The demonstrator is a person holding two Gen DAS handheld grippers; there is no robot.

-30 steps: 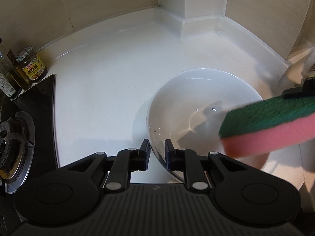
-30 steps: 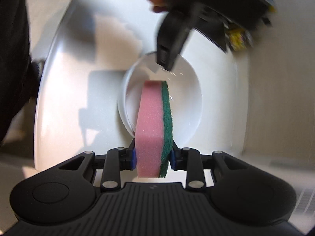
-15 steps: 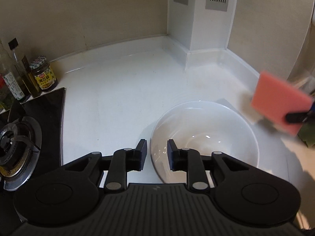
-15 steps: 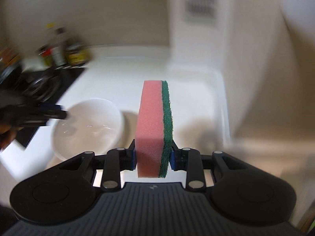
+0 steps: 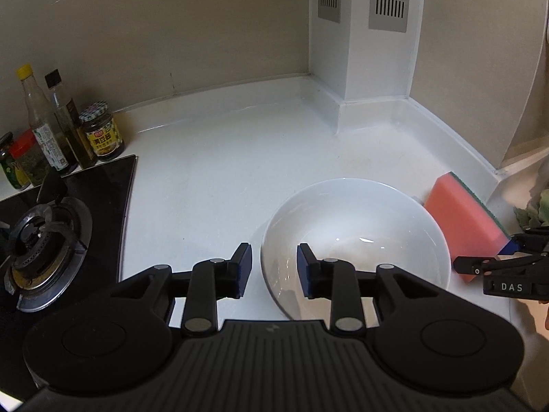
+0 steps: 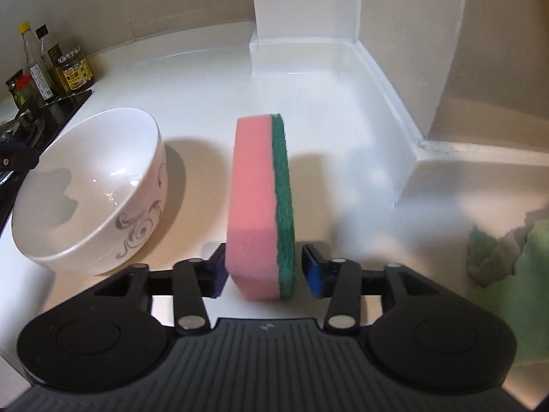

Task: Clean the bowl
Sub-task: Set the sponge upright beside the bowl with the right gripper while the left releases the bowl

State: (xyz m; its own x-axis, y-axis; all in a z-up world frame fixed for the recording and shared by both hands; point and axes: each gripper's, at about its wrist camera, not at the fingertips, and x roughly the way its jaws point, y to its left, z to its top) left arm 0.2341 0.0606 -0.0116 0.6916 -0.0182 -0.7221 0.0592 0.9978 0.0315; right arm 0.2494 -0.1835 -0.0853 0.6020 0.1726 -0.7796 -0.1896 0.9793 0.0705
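A white bowl (image 5: 357, 226) with a grey swirl pattern (image 6: 99, 185) stands upright on the white counter (image 5: 212, 171). My left gripper (image 5: 272, 264) is open, its two fingers straddling the bowl's near rim with a gap on each side. A pink sponge (image 6: 255, 202) with a green scouring face stands on edge on the counter just right of the bowl. My right gripper (image 6: 266, 271) is open around it, with a gap showing beside the green face. In the left wrist view the sponge (image 5: 463, 219) leans beside the bowl, the right gripper (image 5: 487, 254) at its near end.
A gas burner (image 5: 44, 240) on a black hob lies at the left, with several bottles and jars (image 5: 68, 130) behind it. A white wall column (image 5: 363, 51) with vents fills the back corner. A green cloth (image 6: 507, 240) lies at the right.
The right gripper carried the sponge out of the bowl to its right and spread its fingers. The left gripper's fingers widened off the bowl rim.
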